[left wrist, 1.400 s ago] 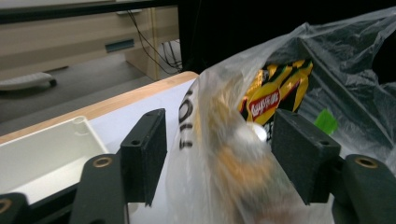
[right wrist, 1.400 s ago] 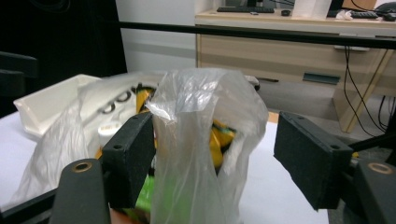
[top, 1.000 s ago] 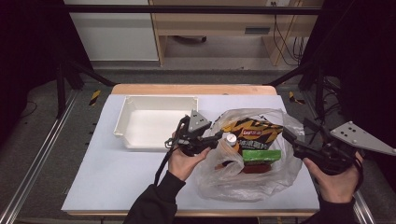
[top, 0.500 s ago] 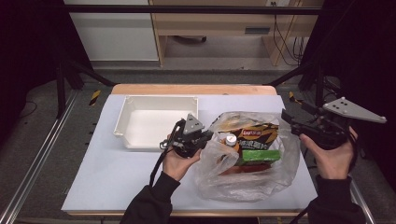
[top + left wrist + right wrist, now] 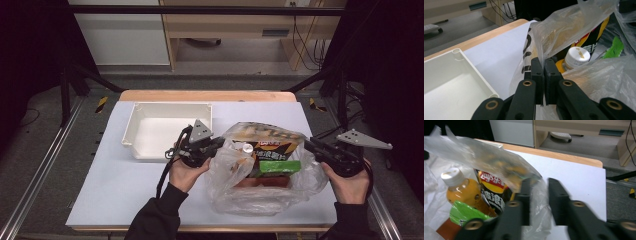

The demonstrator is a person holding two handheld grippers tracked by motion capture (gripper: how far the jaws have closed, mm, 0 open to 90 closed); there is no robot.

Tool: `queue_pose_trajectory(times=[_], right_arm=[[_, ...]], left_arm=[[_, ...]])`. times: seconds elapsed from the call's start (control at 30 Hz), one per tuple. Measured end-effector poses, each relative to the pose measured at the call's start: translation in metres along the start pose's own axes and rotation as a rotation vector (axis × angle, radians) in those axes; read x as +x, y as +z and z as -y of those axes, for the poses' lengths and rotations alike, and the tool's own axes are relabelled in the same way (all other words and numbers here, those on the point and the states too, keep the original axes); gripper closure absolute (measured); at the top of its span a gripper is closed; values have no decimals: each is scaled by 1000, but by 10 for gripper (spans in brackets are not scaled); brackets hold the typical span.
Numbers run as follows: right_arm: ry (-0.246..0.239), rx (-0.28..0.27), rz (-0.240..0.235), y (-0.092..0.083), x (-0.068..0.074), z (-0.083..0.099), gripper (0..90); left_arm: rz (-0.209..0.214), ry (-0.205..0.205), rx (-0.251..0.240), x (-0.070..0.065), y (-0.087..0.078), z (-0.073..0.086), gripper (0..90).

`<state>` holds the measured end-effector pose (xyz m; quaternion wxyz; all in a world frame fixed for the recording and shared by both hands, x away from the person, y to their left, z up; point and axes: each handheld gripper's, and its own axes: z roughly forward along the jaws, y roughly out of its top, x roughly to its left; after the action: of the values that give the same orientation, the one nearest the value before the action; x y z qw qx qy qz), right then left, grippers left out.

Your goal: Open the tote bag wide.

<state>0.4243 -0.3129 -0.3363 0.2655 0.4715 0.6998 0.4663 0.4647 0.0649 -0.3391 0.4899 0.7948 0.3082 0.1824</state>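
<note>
Clear plastic bag [image 5: 260, 172] lies on the white table cover [image 5: 115, 185], just right of the empty white tray [image 5: 165, 130], its mouth facing the far edge of the table. Inside it sit an orange drink bottle [image 5: 461, 188], a dark snack packet [image 5: 265, 147] and a green packet [image 5: 280, 166].

Left gripper [image 5: 543, 68]: jaws pressed together on the film of the bag's left rim, a pinch seen plainly in the left gripper view. This hand sits at the bag's left side, between tray and bag.

Right gripper [image 5: 539, 197]: jaws have just been closing, with a fold of the bag's right rim between them. A gap remains and the view is blurred, so a firm pinch on the film cannot be confirmed.

Governing relation: the two grippers stand on opposite ends of the bag's mouth, left and right, so the line between them runs across the table, along the opening. The contents lie between the two and toward the person.

Judgement: the next move is likely a spreading or lifting of the mouth, and it depends on the right-hand pinch being secured first. A one-sided pull would probably drag the bag leftward against the tray.
</note>
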Motion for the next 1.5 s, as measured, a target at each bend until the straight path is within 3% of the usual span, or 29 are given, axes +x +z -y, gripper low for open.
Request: queue_pose_trajectory(times=[0.1, 0.27, 0.4, 0.57, 0.73, 0.83, 0.93, 1.03, 1.07, 1.17, 1.2, 1.27, 1.37, 1.5], right_arm=[[3, -23, -4, -4, -2, 1, 885], [1, -92, 29, -9, -2, -5, 900], [10, -150, 87, -5, -6, -11, 900], [7, -81, 129, 17, -13, -4, 900], [50, -26, 86, 30, -21, 16, 900], [55, -6, 59, 36, -21, 25, 899], [44, 7, 67, 40, -19, 28, 900], [32, 21, 78, 45, -19, 32, 900], [37, 21, 71, 46, -19, 34, 900], [28, 32, 70, 50, -18, 37, 898], [22, 38, 70, 51, -17, 39, 897], [20, 39, 68, 54, -17, 42, 898], [15, 69, 77, 57, -19, 50, 896], [43, 99, 80, 60, -25, 64, 886]], left_arm=[[-7, 4, -13, 0, 0, -6, 879], [-25, 15, -39, -1, 1, -20, 881], [-81, 29, -28, 3, 14, -35, 876], [-114, 23, 64, 14, 45, -31, 867], [-73, 1, 122, 17, 70, -12, 857], [-66, 9, 132, 14, 77, -7, 854], [-79, 2, 93, 12, 74, -10, 859], [-68, -58, -6, 18, 61, -17, 881], [-71, -64, -17, 19, 58, -20, 881], [-156, -6, 29, 19, 62, -22, 887], [-163, -10, 41, 20, 66, -21, 888], [-156, -20, 88, 23, 73, -16, 887], [-152, 1, 181, 20, 89, 2, 887], [-141, 3, 272, 18, 102, 23, 880]])
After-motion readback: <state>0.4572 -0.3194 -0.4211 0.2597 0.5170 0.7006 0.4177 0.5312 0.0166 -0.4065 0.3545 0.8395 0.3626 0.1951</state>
